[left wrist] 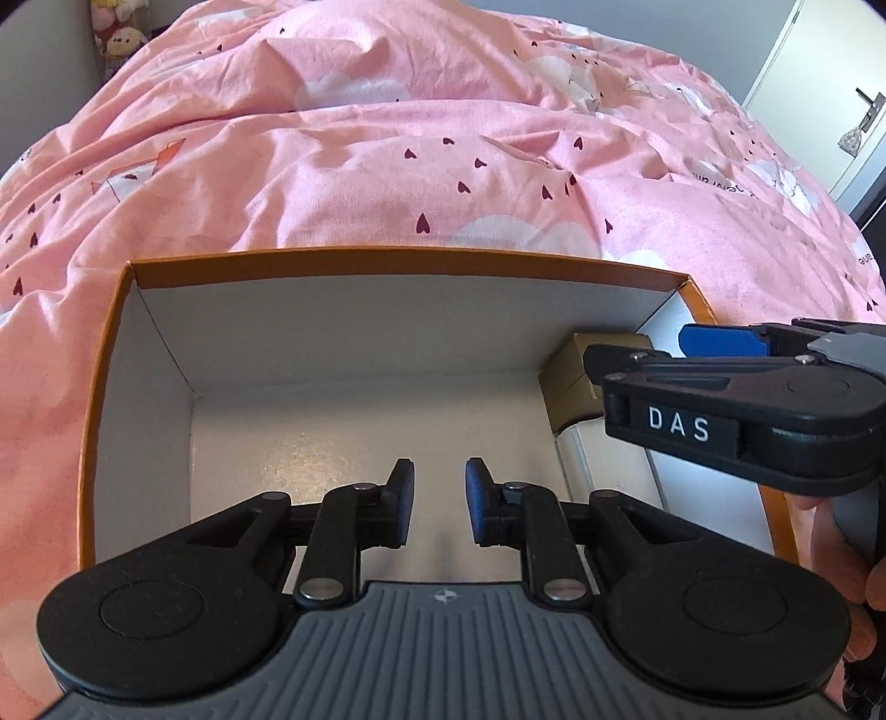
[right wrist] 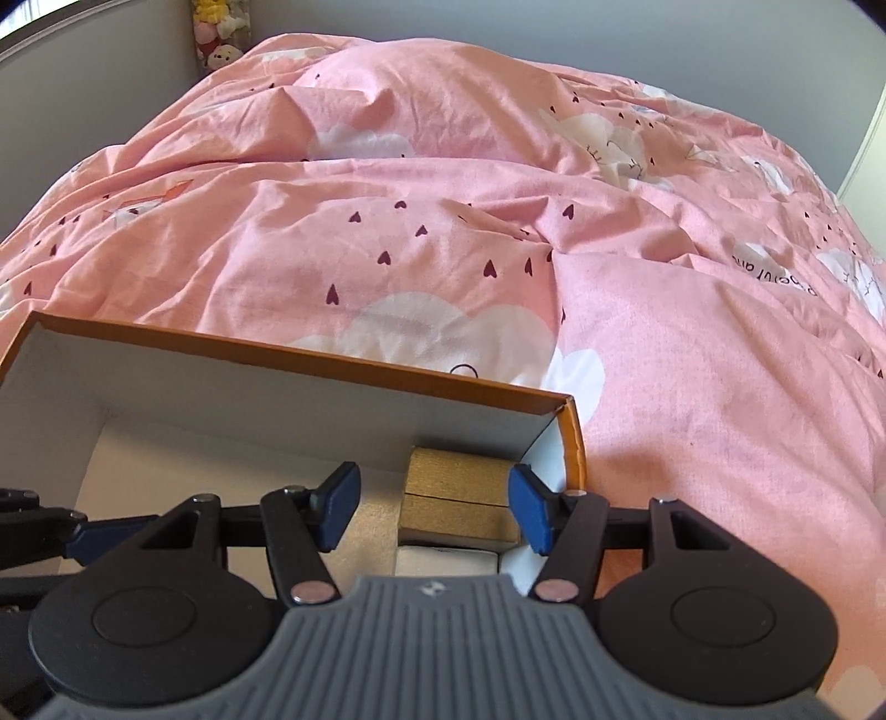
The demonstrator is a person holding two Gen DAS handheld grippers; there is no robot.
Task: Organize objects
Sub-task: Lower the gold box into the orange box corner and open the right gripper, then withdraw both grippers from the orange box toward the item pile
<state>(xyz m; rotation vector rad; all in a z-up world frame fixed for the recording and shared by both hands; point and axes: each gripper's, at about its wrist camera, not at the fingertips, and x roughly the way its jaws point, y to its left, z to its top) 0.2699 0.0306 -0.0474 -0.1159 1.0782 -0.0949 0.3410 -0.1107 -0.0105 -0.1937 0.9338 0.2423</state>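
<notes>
An open orange cardboard box (left wrist: 387, 263) with a white inside sits on the bed; it also shows in the right wrist view (right wrist: 277, 354). A small gold box (right wrist: 457, 495) lies in its far right corner, with a white box (right wrist: 443, 559) in front of it. The gold box shows in the left wrist view (left wrist: 570, 382) too. My left gripper (left wrist: 439, 498) is open and empty over the box's bare floor. My right gripper (right wrist: 434, 507) is open and empty just above the gold box. It reaches in from the right in the left wrist view (left wrist: 653, 354).
A rumpled pink duvet (left wrist: 415, 155) with hearts and clouds covers the bed all around the box. Plush toys (left wrist: 119, 33) stand at the far left by the wall. A white door (left wrist: 830, 83) is at the far right.
</notes>
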